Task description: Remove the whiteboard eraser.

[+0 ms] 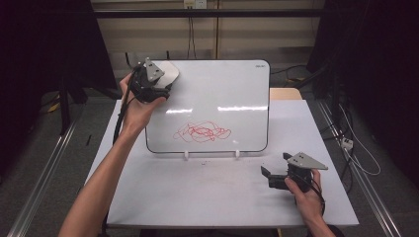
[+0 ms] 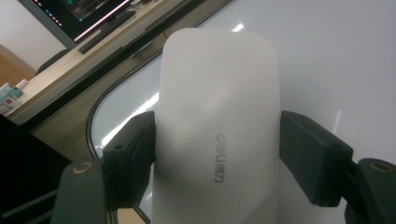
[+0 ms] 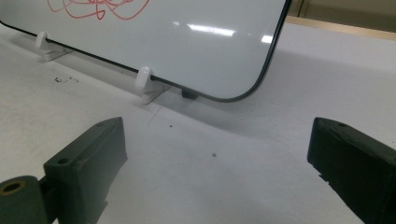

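White table [image 1: 207,197] on grey floor [image 1: 44,163]. Metal rails [image 1: 42,170] run along floor at both long edges of table. Beige wall [image 1: 237,37] behind far edge, cables hanging down it. Black curtains [image 1: 375,59] at both sides. Left gripper view: computer monitor [image 2: 74,14] on wooden desk [image 2: 56,88].

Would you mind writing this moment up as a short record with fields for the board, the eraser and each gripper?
whiteboard: propped upright on two white clips, on the table
marks: red scribble, low on the board
eraser: white, held at the board's upper left corner
left gripper: shut on eraser
right gripper: open, holding nothing, low over the table at the board's lower right
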`<state>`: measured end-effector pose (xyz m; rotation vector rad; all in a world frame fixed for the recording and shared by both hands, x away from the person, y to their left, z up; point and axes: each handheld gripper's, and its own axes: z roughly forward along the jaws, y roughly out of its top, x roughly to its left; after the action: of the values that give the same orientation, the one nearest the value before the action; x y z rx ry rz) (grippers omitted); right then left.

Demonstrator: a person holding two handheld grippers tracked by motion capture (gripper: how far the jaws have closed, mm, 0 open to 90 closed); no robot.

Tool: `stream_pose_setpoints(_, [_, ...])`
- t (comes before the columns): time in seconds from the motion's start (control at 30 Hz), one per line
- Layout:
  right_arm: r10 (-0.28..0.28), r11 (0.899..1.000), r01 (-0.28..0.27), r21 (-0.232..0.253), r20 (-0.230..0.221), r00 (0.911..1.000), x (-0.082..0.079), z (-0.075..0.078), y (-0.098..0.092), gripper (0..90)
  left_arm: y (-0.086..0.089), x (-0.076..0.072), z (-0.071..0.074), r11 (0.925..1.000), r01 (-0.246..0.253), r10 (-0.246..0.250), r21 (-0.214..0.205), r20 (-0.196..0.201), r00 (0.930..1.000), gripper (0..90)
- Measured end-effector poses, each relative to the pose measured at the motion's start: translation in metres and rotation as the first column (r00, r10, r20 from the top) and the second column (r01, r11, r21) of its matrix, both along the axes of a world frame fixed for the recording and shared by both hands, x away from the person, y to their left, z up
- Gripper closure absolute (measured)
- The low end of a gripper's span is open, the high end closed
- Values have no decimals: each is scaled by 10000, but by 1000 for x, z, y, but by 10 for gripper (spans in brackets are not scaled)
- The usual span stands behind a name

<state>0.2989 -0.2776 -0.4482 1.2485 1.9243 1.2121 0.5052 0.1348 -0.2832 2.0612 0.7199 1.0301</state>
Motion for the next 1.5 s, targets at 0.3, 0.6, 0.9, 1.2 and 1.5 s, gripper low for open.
stream_pose_setpoints(0.3, [-1,10000,1,-5,18,10000,0,0,0,46,-5,1,-3,9987,-228,218,449,217,9995,290])
stream_pose_setpoints(0.6, [43,10000,-43,6,21,10000,0,0,0,47,-10,2,-7,9952,-480,453,853,333,9984,275])
stream_pose_setpoints(0.9, [51,10000,-51,0,18,10000,0,0,0,47,-11,3,-7,9927,-578,548,1056,308,9980,305])
stream_pose_setpoints(1.2, [25,10000,-25,3,3,10000,0,0,0,47,-8,1,-4,9951,-464,454,872,140,9989,309])
stream_pose_setpoints(1.5, [42,10000,-42,-16,-10,10000,0,0,0,47,-5,0,-1,9979,-338,345,550,-115,9993,310])
